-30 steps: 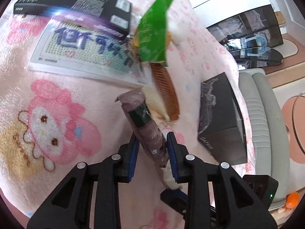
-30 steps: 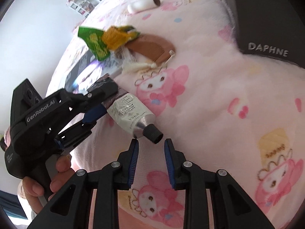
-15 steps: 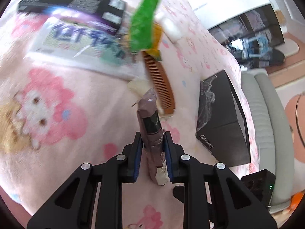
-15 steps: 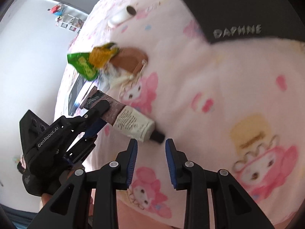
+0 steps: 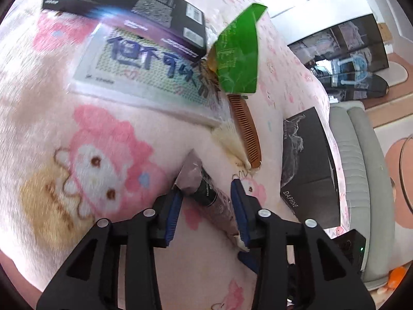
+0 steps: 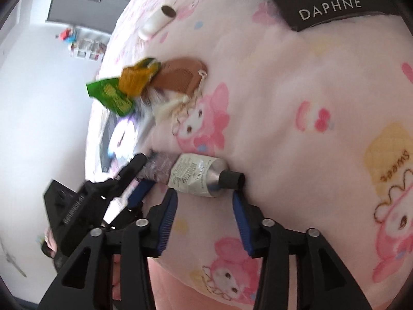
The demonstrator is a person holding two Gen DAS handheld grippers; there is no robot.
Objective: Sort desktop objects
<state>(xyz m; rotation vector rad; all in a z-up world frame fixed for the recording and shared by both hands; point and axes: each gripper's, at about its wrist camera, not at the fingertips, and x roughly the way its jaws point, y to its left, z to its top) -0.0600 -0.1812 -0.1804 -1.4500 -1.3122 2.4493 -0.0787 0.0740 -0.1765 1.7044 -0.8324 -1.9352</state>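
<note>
A cream tube (image 5: pixel 206 191) with a crimped mauve end and a black cap lies on the pink cartoon blanket (image 5: pixel 90 155). My left gripper (image 5: pixel 206 204) is open, its blue pads either side of the tube's crimped end without pressing it. In the right wrist view the tube (image 6: pixel 196 174) lies crosswise, black cap to the right. My right gripper (image 6: pixel 205 206) is open just below it. The left gripper (image 6: pixel 124 178) shows there at the tube's left end.
A brown comb (image 5: pixel 246 131) with a cream tassel, a green snack packet (image 5: pixel 240 51), a bead-art board (image 5: pixel 144 69) and a black flat box (image 5: pixel 124 5) lie beyond the tube. A black DAPHNE box (image 5: pixel 307 170) stands to the right. A white roll (image 6: pixel 156 22) lies far back.
My left gripper was shut on the tube half a second ago and has opened; the tube now rests on the blanket. My right gripper has opened wider and come close under the tube.
</note>
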